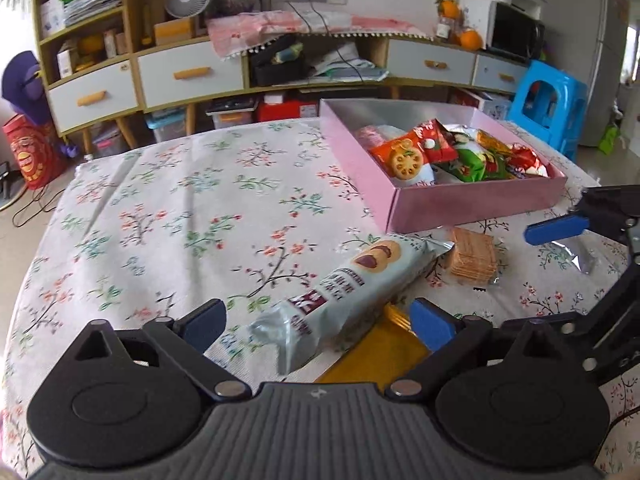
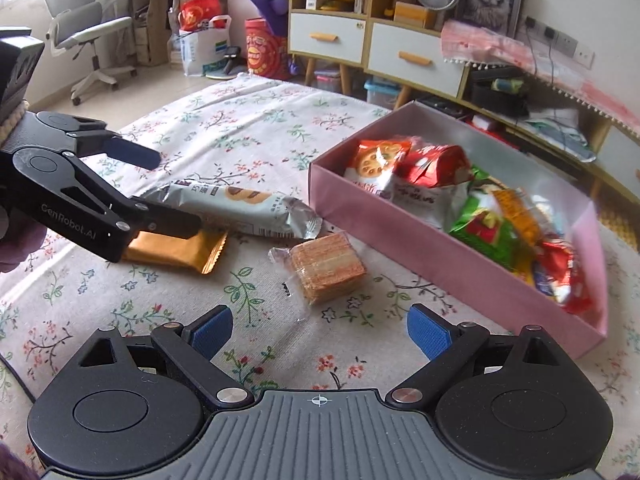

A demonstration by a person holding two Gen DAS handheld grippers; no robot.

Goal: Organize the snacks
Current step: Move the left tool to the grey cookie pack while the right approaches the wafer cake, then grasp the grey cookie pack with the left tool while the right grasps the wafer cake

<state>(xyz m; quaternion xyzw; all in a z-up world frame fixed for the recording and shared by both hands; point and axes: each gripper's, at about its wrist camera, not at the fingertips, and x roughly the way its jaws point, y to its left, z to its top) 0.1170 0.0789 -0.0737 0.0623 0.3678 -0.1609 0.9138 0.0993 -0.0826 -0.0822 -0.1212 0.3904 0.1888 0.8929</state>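
Left gripper (image 1: pixel 316 322) fingers are spread wide, nothing held; biscuit pack (image 1: pixel 344 284) is framed between them. Light, crinkly, slippery, crushable: best taken mid-body. Right gripper (image 2: pixel 320 330) is open, empty; wafers (image 2: pixel 326 266) just ahead, box (image 2: pixel 440 240) right.
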